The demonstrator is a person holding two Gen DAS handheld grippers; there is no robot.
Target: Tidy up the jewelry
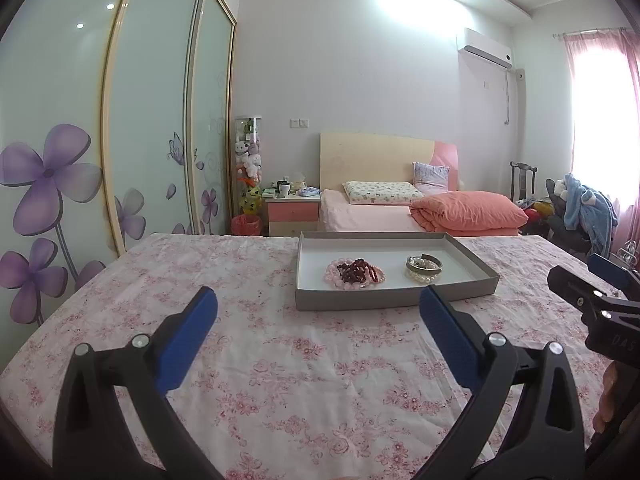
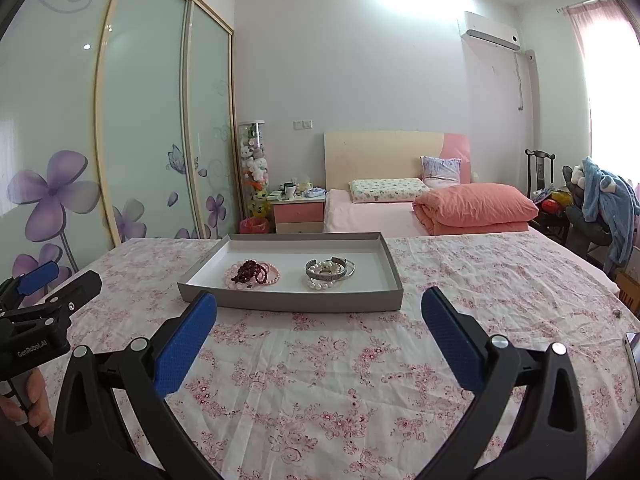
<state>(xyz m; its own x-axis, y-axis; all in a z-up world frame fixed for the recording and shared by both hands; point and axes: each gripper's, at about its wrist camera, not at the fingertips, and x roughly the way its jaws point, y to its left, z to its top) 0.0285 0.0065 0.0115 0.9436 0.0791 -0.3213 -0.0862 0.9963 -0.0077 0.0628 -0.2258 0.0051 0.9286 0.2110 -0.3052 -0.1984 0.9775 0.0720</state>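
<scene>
Slippery pink-and-red beaded bracelets, heaped in the shallow grey cardboard tray ahead of both spread, empty jaws, are best pinched by one strand.

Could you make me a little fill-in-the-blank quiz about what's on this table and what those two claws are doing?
1. All the jewelry lies inside a shallow grey ____.
2. The jewelry sits in ____ separate piles: reddish and pink beads, and pearls with silver bangles.
3. The left claw and right claw both have their jaws ____, holding nothing.
4. The tablecloth has a pink ____ print.

Missing words: tray; two; open; floral
</scene>
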